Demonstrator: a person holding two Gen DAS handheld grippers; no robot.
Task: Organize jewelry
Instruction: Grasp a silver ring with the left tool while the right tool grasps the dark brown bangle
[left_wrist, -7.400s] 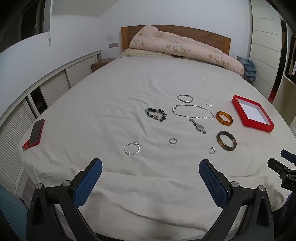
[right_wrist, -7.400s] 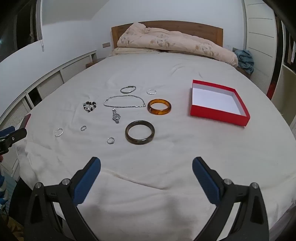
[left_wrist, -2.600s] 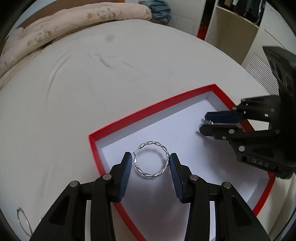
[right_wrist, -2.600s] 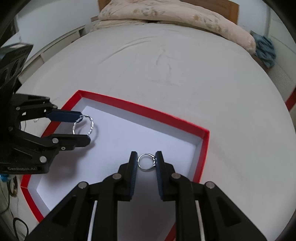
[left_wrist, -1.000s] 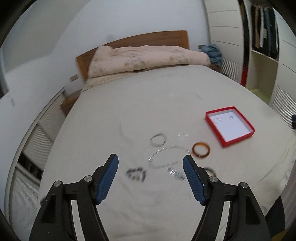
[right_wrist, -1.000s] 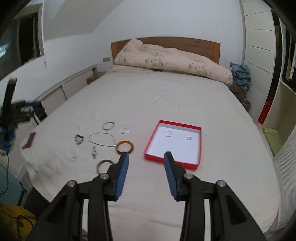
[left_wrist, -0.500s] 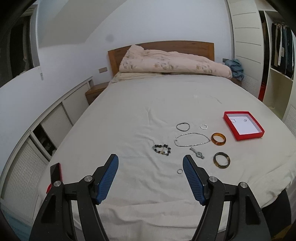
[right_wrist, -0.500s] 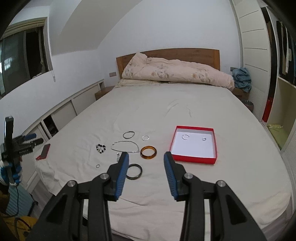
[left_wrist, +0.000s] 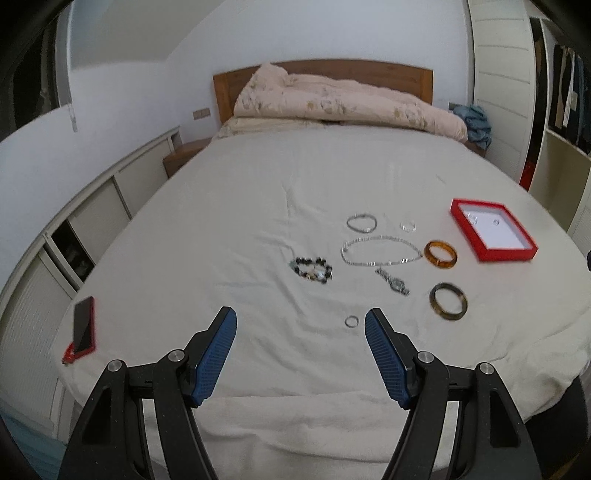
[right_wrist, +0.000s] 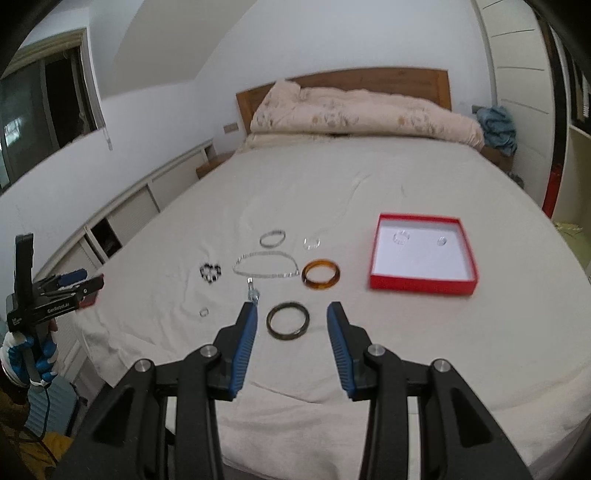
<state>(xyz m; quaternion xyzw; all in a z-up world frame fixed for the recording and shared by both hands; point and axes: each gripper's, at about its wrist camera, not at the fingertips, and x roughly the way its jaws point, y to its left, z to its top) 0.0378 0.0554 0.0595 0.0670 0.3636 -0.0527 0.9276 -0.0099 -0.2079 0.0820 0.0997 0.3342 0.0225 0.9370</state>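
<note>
Jewelry lies on the cream bed sheet. A small silver ring (left_wrist: 351, 321) sits just ahead of my open, empty left gripper (left_wrist: 300, 320). A dark bangle (right_wrist: 287, 319) lies between the fingertips of my open, empty right gripper (right_wrist: 291, 312). Further off are an amber bangle (right_wrist: 321, 279), a watch (left_wrist: 393, 282), a silver necklace (left_wrist: 380, 250), a bead bracelet (left_wrist: 312, 269), a silver bracelet (left_wrist: 361, 222) and a small clear ring (left_wrist: 408, 226). The red box (right_wrist: 422, 253) holds a twisted hoop (right_wrist: 401, 236) and a ring (right_wrist: 441, 241). The left gripper also shows in the right wrist view (right_wrist: 75, 281).
A phone in a red case (left_wrist: 82, 327) lies near the bed's left edge. A rolled duvet (left_wrist: 343, 102) lies against the wooden headboard. Low cabinets (left_wrist: 92, 218) run along the left wall; a wardrobe (left_wrist: 554, 110) stands at the right.
Both grippers have moved closer to the bed and lower. The small ring now sits near the left fingertips and the dark bangle between the right fingertips. Both stay open.
</note>
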